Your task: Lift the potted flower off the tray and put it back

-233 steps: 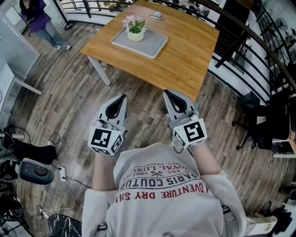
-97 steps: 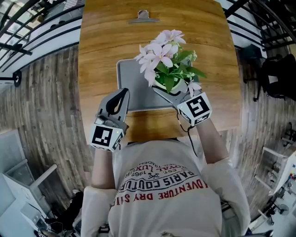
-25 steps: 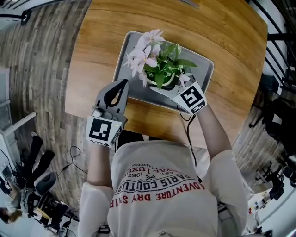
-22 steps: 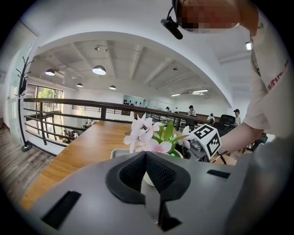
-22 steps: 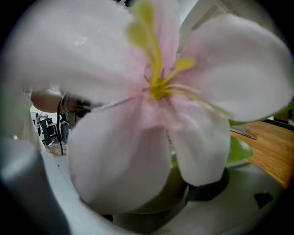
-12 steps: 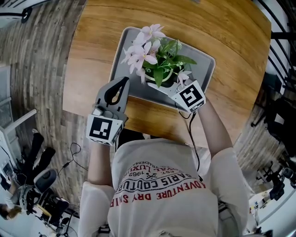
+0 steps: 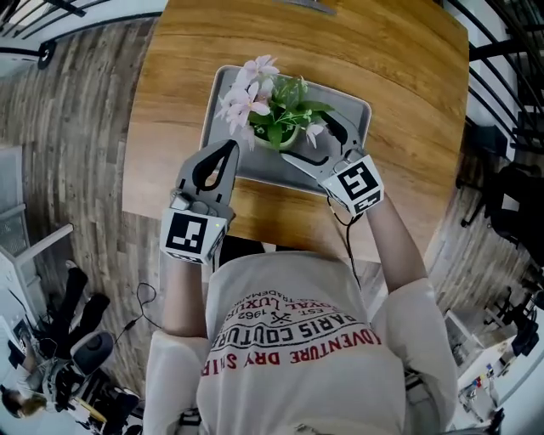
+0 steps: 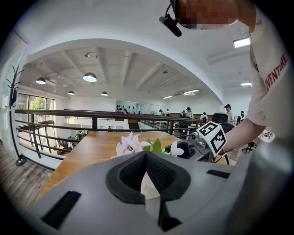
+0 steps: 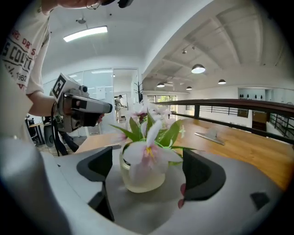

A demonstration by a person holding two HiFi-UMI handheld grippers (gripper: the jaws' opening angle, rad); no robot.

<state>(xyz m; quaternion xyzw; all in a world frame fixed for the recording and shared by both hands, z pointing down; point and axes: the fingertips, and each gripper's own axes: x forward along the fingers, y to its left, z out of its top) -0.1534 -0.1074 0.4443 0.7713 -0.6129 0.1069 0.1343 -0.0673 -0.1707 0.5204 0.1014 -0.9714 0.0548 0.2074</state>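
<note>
The grey tray (image 7: 219, 89) lies on the wooden table (image 7: 399, 76), close to its near edge. The only thing in it is the potted flower (image 7: 274, 127): a small cream pot with green leaves and pale pink blooms, upright at about the middle of the tray. The right gripper (image 7: 306, 138) reaches over the tray's near edge with its jaws spread wide. In the right gripper view the pot (image 9: 144, 172) stands between them with a gap on either side, touching neither. The left gripper (image 7: 228, 146) is over the tray's near left corner, just beside the blooms, its jaws drawn together with nothing between them. A metal clip (image 7: 306, 4) lies at the table's far edge.
</note>
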